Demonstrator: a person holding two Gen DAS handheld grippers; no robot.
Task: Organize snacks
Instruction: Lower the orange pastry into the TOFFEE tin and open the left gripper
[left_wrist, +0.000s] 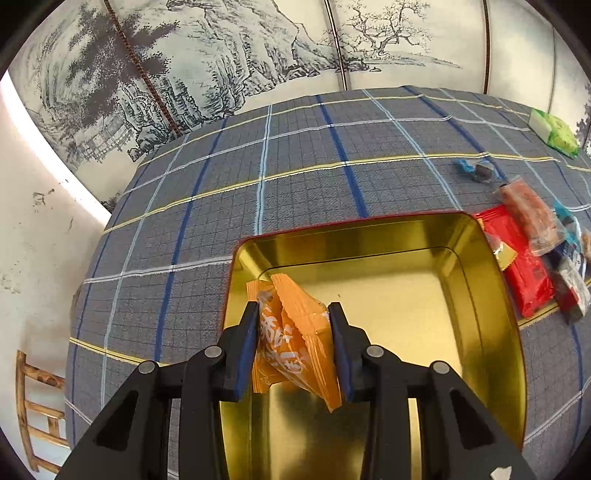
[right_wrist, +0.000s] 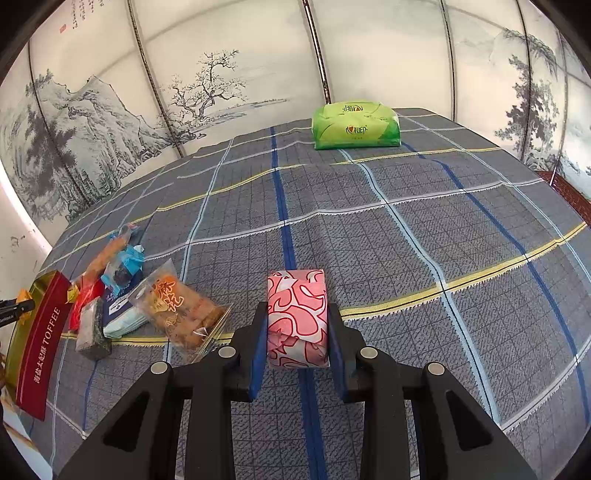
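Hovering over the gold tin, the left gripper has its jaws drawn in on a pair of orange snack packets, which hang above the tin's near-left corner, seemingly clear of the bare floor. The tin looks empty otherwise, so this would be the first drop. To do it well, I'd lower the packets until they are well inside the walls, then part the jaws fully so both fall together rather than one catching on a pad; letting go too high risks a packet bouncing off the rim onto the checked cloth.

Right of the tin lies the unsorted heap, with a red wrapper touching the tin's wall. Further right of that heap, the right gripper is clamped tight on a pink patterned bundle, held just over the cloth. Far behind it sits a green tissue pack, well apart from the tin.
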